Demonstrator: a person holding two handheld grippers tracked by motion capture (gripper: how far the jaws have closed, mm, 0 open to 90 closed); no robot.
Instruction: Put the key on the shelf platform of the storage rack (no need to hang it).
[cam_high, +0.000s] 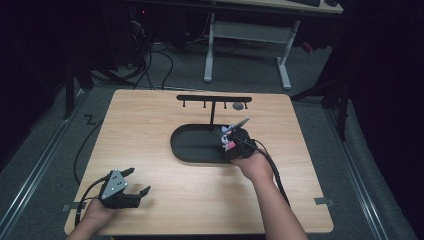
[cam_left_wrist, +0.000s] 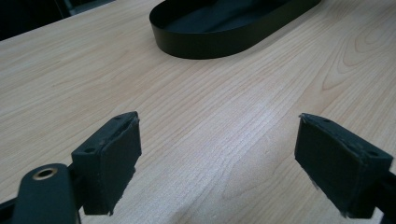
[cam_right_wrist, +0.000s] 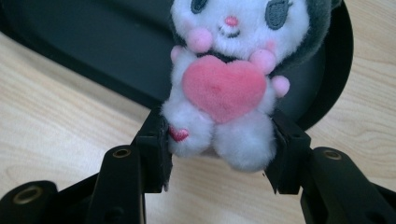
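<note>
One plush toy (cam_right_wrist: 224, 93), right claw (cam_right_wrist: 219, 149) gripping, unlabelled.

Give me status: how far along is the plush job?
Done: the right claw is shut on the plush toy's lower body. In hand: the toy is held over the black tray's right end, below the hook rack. Left: hanging or placing it, likely; no hook bears it yet. The left claw rests open and idle.

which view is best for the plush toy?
Right gripper view: the plush toy sits close up, its face and pink heart clear, lower body clamped between the right hand-held gripper jaws. In the high view it is a small pale patch over the black tray, details unreadable.
</note>
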